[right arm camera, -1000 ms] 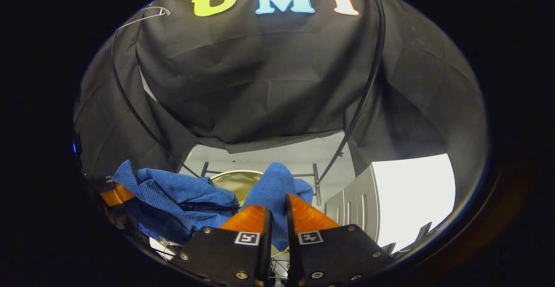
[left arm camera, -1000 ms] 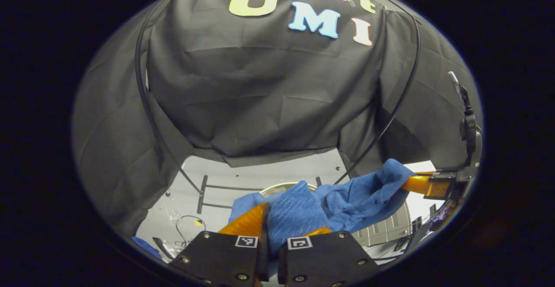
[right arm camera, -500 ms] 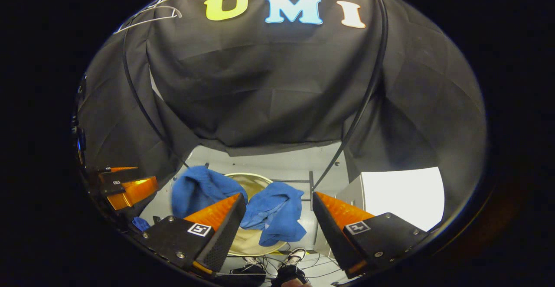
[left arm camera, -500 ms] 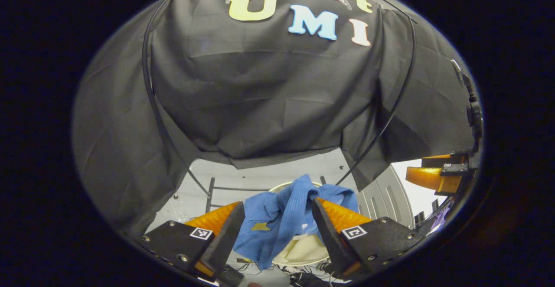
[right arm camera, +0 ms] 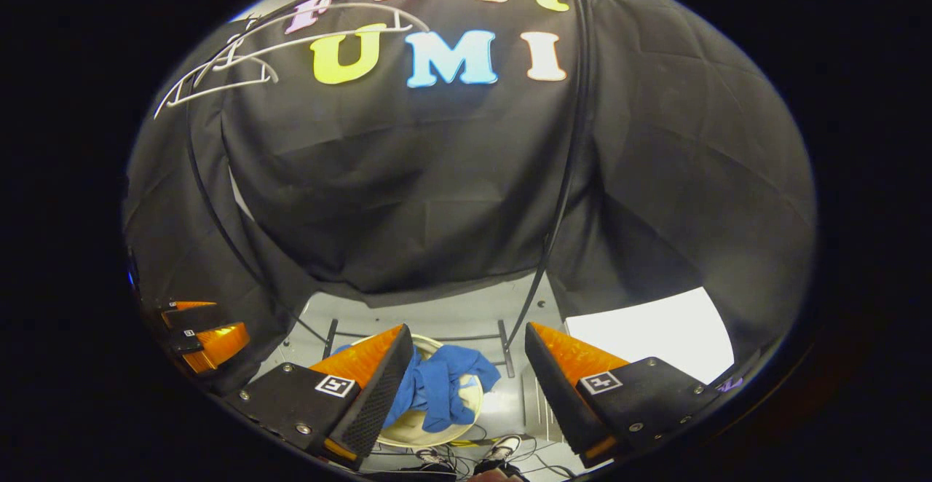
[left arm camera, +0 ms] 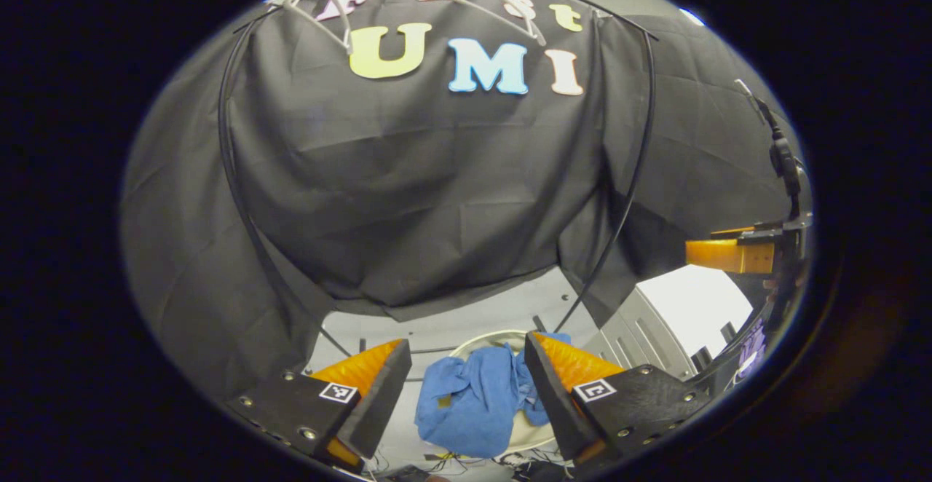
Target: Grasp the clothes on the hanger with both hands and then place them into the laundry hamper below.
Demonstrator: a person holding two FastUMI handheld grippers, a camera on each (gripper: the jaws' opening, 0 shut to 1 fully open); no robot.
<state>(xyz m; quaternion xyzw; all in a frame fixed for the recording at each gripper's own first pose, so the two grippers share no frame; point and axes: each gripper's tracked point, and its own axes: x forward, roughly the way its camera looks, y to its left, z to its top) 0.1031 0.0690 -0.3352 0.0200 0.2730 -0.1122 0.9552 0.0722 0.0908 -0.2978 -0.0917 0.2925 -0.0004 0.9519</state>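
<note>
The blue clothes (left arm camera: 473,405) lie crumpled in the round laundry hamper (right arm camera: 408,435) on the floor (right arm camera: 466,322), draping over its rim. The left gripper (left arm camera: 466,387) hangs above it with its fingers spread wide, holding nothing. The right gripper (right arm camera: 466,380) is spread wide too, empty. A bare white hanger (right arm camera: 240,67) hangs high on the rail.
</note>
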